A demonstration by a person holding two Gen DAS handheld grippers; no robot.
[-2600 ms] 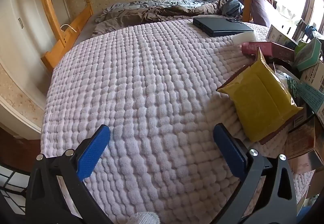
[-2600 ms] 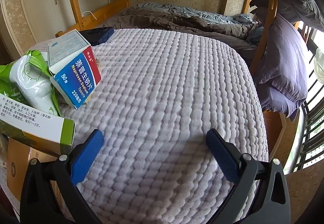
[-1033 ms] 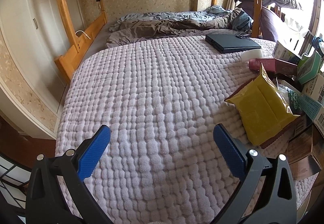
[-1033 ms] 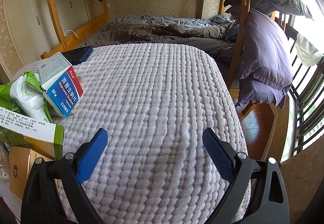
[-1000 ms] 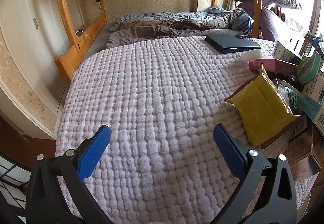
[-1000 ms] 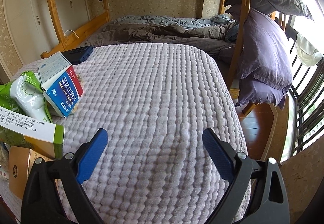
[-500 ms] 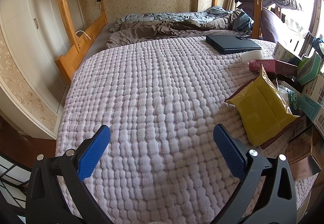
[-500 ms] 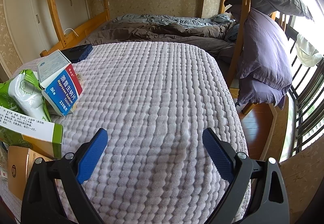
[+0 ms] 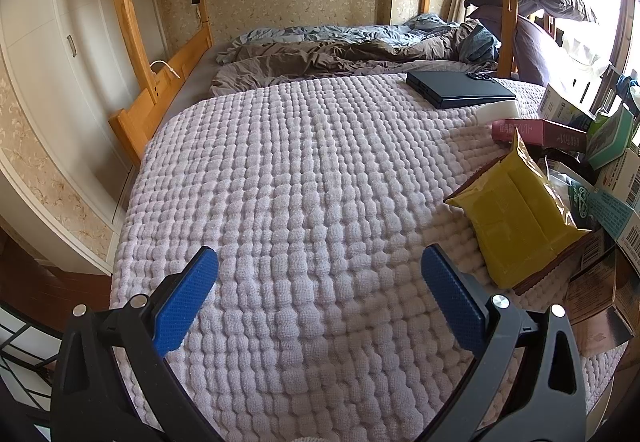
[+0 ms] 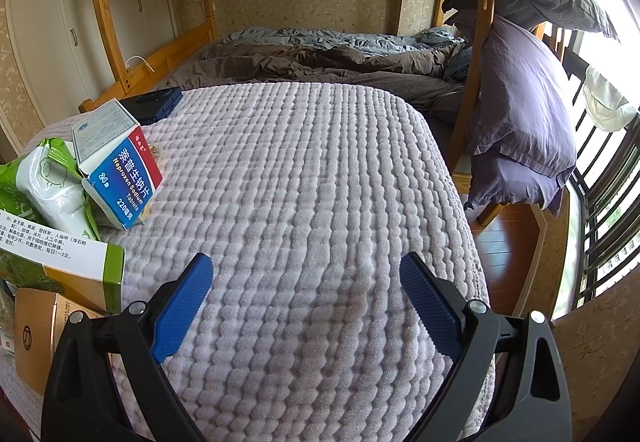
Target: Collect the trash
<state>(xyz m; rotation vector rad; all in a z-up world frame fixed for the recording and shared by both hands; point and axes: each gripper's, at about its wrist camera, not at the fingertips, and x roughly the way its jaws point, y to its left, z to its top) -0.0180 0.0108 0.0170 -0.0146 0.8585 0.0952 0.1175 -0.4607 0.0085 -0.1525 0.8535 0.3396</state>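
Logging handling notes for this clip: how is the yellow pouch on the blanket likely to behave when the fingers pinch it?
The yellow pouch looks puffy and creased, so it will probably crumple rather than stay stiff. Its glossy film may be slippery. It leans on a box, so a push would likely slide it.

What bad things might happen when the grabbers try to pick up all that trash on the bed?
The yellow packet looks puffy and slick, so it might slip from the open left hand-held gripper. The Naproxen box leans on the green bag; pulling one with the open right hand-held gripper may topple the other. The dark case could be mistaken for trash.
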